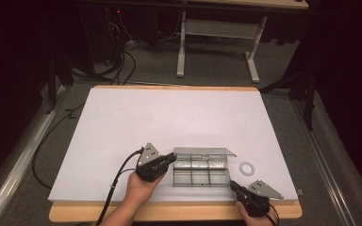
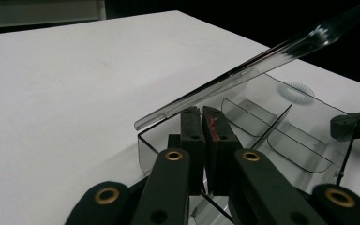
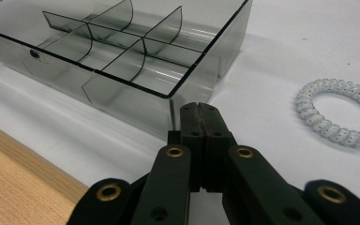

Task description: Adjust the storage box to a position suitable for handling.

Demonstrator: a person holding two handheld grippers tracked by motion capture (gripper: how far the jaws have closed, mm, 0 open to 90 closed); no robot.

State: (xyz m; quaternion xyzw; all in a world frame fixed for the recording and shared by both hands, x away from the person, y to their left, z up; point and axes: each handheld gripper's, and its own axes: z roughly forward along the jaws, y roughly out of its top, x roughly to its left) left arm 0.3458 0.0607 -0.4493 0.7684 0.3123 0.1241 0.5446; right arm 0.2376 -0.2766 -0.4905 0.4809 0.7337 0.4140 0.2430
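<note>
A smoky clear compartment box (image 1: 200, 172) lies near the front of the white board, its lid (image 1: 203, 151) raised at the back. My left gripper (image 1: 173, 157) is shut at the box's left end. In the left gripper view its tips (image 2: 203, 117) sit just under the lid's (image 2: 262, 58) front edge, above the box (image 2: 286, 136). My right gripper (image 1: 233, 185) is shut, with nothing held, close to the box's front right corner. Its tips (image 3: 200, 110) stand just off the box (image 3: 122, 56). A white spiral hair tie (image 1: 247, 167) (image 3: 337, 112) lies right of the box.
The white board (image 1: 169, 117) rests on a wooden table whose front edge (image 1: 179, 212) runs just behind my hands. The box's compartments hold nothing. Beyond the table stand a white desk frame (image 1: 217, 42) and floor cables (image 1: 118, 52).
</note>
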